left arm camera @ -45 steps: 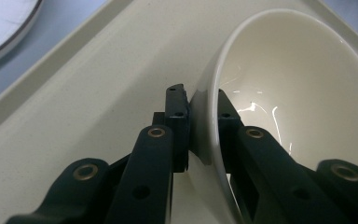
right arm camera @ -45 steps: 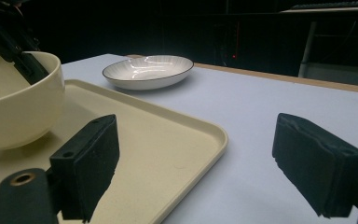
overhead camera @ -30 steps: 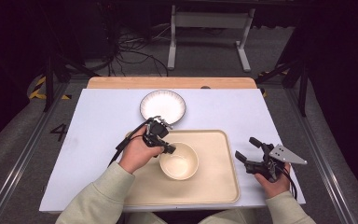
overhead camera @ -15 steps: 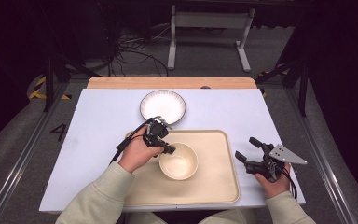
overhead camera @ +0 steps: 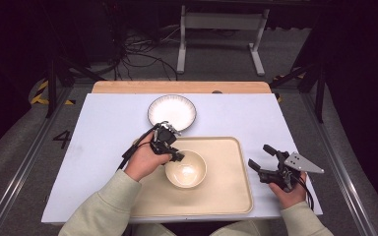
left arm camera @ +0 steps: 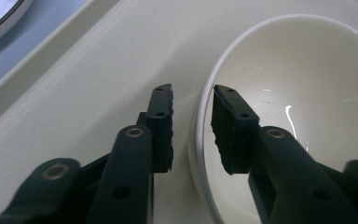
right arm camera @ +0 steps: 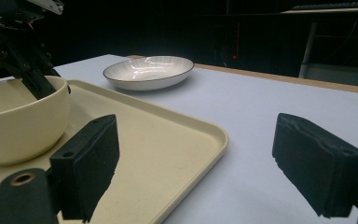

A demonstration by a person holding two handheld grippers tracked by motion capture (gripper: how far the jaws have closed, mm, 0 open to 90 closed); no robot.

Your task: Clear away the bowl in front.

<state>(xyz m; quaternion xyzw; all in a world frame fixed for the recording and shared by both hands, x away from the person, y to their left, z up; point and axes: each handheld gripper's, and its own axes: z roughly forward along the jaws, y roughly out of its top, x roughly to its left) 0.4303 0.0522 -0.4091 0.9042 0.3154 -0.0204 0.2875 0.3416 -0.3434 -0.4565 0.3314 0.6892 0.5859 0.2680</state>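
White table [overhead camera: 103, 123] bears plate [overhead camera: 172, 111] just behind tray [overhead camera: 226, 172].

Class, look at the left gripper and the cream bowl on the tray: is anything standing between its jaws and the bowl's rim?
Nothing visible does. The left gripper straddles the rim of the bowl, one jaw outside and one inside, with small gaps showing; its jaws have just been opening. The bowl sits on the tray.

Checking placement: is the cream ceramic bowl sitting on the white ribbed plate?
No, the cream ceramic bowl sits on the beige plastic tray.
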